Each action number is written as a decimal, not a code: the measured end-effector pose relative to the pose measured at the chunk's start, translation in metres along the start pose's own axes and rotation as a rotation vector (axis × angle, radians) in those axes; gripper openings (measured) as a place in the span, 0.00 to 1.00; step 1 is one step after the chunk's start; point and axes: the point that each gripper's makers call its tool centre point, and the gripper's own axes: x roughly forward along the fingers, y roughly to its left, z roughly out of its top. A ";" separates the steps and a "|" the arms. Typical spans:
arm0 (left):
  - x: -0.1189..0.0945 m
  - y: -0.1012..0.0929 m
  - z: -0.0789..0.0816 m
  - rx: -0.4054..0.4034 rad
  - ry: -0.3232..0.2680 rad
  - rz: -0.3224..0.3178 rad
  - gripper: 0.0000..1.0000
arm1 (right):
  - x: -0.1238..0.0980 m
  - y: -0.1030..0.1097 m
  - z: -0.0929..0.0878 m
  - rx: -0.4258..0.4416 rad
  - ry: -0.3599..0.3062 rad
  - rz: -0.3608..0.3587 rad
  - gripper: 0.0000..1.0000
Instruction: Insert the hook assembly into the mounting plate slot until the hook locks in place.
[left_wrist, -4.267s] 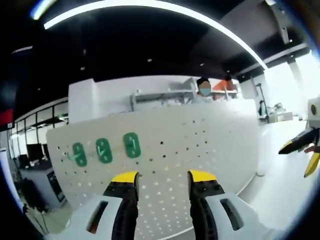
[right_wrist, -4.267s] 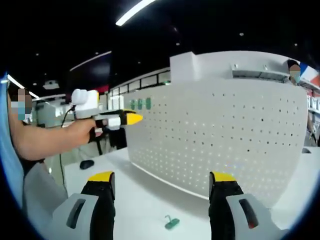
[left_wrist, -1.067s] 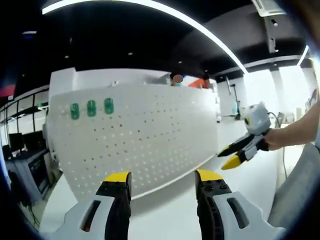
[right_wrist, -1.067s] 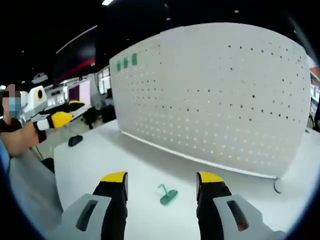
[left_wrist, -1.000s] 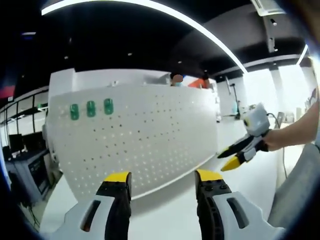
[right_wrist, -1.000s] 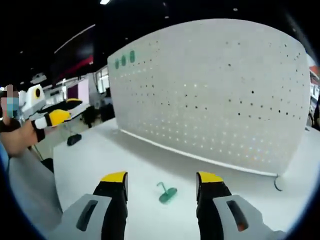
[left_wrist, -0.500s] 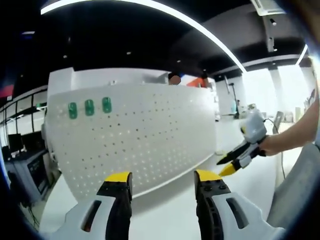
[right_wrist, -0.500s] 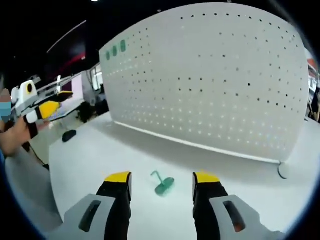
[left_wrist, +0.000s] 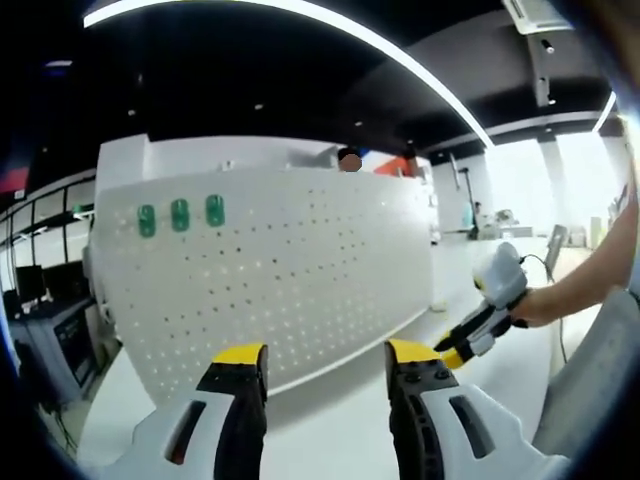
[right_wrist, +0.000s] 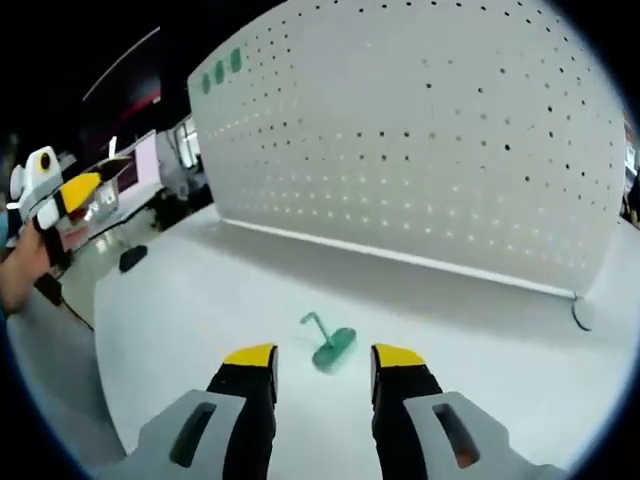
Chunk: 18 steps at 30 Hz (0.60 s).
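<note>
A small green hook (right_wrist: 330, 345) lies on the white table (right_wrist: 200, 300), just ahead of my right gripper (right_wrist: 323, 357). That gripper is open, its yellow tips either side of the hook and a little short of it. The white pegboard (right_wrist: 420, 150) stands upright behind, with three green hooks (right_wrist: 220, 70) near its top left. In the left gripper view the same pegboard (left_wrist: 290, 270) carries those three green hooks (left_wrist: 180, 214). My left gripper (left_wrist: 325, 353) is open and holds nothing. The right gripper (left_wrist: 455, 350) comes in from the right, low over the table.
A black mouse-like object (right_wrist: 131, 259) lies at the table's far left. A person's hand (right_wrist: 22, 270) holds the left gripper (right_wrist: 70, 195) at the left edge. A cable loop (right_wrist: 583, 315) lies at the pegboard's right foot. Desks and monitors (left_wrist: 45, 320) stand beyond the table.
The right gripper has dropped toward the table and closed in on the loose green hook, its jaws narrowing. The left gripper has stayed nearly still.
</note>
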 end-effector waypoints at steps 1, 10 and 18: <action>0.000 -0.001 0.000 -0.001 0.001 -0.001 0.48 | 0.001 0.000 -0.001 0.002 0.004 0.002 0.32; 0.001 0.000 -0.001 -0.005 0.005 -0.005 0.46 | 0.010 -0.001 -0.011 0.014 0.036 0.004 0.26; 0.001 -0.002 -0.004 -0.009 0.014 -0.006 0.45 | 0.017 -0.001 -0.016 0.022 0.053 0.012 0.23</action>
